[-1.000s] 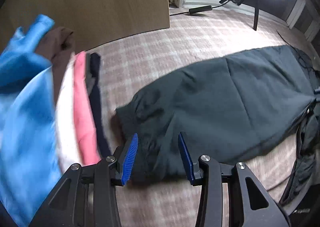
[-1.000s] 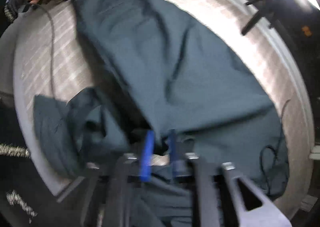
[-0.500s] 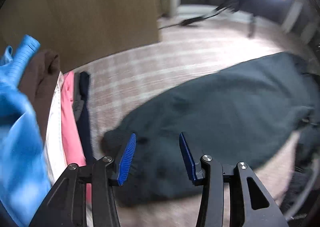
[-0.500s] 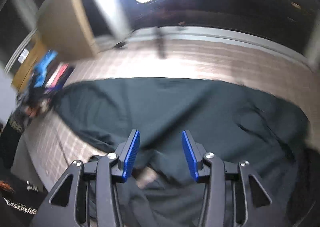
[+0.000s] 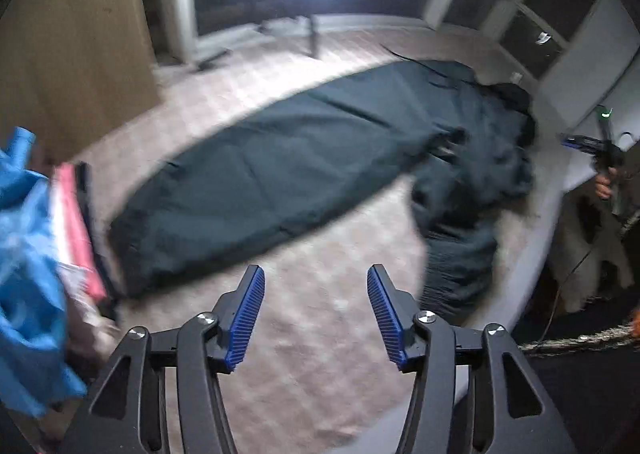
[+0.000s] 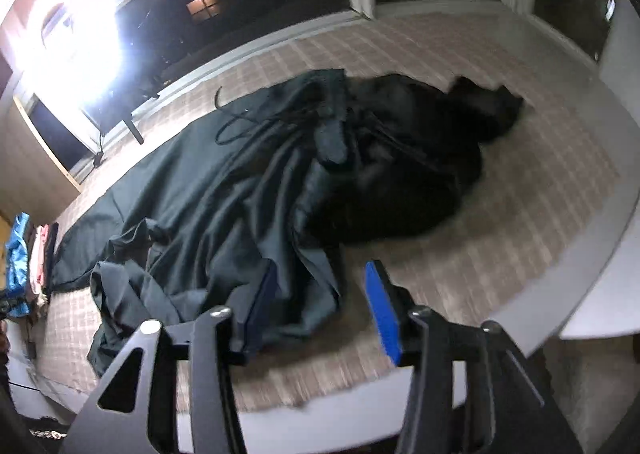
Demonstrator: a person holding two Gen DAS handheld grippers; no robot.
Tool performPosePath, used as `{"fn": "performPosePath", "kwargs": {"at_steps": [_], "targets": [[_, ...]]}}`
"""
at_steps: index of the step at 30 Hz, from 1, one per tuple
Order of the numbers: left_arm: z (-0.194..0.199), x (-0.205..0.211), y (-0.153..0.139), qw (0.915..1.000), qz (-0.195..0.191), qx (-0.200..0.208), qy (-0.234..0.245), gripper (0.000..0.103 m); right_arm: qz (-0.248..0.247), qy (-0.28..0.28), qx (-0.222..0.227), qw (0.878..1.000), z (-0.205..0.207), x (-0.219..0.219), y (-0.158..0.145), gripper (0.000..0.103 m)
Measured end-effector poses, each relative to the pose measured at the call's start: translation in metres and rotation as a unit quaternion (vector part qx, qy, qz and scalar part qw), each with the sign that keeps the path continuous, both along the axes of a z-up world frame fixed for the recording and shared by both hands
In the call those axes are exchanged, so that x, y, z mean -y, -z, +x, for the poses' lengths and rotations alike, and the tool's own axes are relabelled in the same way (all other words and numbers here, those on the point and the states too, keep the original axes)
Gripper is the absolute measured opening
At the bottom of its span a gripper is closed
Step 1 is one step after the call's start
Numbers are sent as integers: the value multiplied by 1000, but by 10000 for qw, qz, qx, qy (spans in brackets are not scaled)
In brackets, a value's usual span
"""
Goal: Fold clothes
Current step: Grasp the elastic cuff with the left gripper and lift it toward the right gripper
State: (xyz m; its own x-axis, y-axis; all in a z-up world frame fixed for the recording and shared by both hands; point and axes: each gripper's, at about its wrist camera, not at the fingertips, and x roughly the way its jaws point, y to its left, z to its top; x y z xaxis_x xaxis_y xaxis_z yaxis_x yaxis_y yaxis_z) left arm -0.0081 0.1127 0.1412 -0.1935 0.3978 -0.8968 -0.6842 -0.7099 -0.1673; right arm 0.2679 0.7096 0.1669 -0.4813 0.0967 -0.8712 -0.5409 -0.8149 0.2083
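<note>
Jaws apart, empty, above dark garment (image 5: 256,182)

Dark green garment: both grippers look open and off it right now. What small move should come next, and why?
Probably bring the right gripper down onto the bunched end of the dark green garment and close on it. That end lies crumpled just ahead of its open jaws, while the far half lies flat on the plaid bedcover. The left gripper hangs open over bare cover.

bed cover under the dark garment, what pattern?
The bed cover is a pinkish-beige plaid with pale grid lines, clearest in the right wrist view beside the dark garment.
</note>
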Motion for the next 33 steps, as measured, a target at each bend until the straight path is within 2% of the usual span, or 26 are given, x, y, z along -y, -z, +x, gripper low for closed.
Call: {"fn": "performPosePath", "kwargs": {"at_steps": [2, 4, 7, 10, 13, 14, 16, 17, 18, 19, 22, 23, 24, 25, 28, 30, 32, 33], "targets": [[18, -20, 9, 9996, 96, 128, 241, 52, -105, -101, 132, 9998, 5, 5, 15, 54], [36, -57, 36, 9969, 265, 507, 547, 52, -74, -222, 357, 9991, -1, 13, 40, 54], [58, -106, 75, 9932, 106, 709, 921, 52, -245, -318, 515, 9979, -10, 24, 73, 54], [71, -136, 103, 9922, -172, 734, 994, 52, -105, -351, 711, 9968, -18, 29, 93, 54], [82, -149, 117, 9920, -266, 773, 961, 51, -18, -378, 756, 9964, -22, 30, 104, 54], [86, -153, 122, 9919, -298, 785, 950, 49, -47, -420, 753, 9963, -24, 32, 107, 54], [91, -156, 128, 9941, -380, 635, 798, 32, -105, -503, 746, 9959, -27, 34, 112, 54], [93, -155, 126, 9946, -309, 610, 778, 23, -134, -544, 743, 9957, -29, 35, 114, 54], [94, -152, 120, 9948, -141, 689, 742, 8, -162, -585, 740, 9954, -31, 36, 117, 54], [95, -148, 114, 9946, 26, 766, 705, 6, -191, -627, 736, 9951, -33, 37, 119, 54], [99, -127, 77, 9984, 86, 233, 510, 5, -186, -718, 678, 9949, -37, 41, 123, 53], [100, -117, 64, 9989, 116, 85, 443, 5, -160, -747, 626, 9951, -37, 42, 118, 39], [101, -108, 51, 9992, 144, -64, 375, 5, -135, -776, 575, 9952, -37, 42, 114, 9], [101, -92, 33, 9988, 19, -373, 303, 5, -109, -805, 523, 9953, -37, 43, 109, 5], [100, -56, -7, 9929, -397, -1107, 174, 5, -32, -892, 368, 9953, -36, 44, 96, 5], [96, -24, -27, 9866, -727, -1461, 10, 5, 32, -938, 266, 9952, -35, 44, 85, 5], [93, 8, -46, 9777, -1054, -1810, -155, 5, 311, -778, 176, 9963, -27, 32, 60, 5], [95, 22, -42, 9766, -1175, -1789, -198, 5, 450, -698, 132, 9965, -24, 27, 48, 5]]}}
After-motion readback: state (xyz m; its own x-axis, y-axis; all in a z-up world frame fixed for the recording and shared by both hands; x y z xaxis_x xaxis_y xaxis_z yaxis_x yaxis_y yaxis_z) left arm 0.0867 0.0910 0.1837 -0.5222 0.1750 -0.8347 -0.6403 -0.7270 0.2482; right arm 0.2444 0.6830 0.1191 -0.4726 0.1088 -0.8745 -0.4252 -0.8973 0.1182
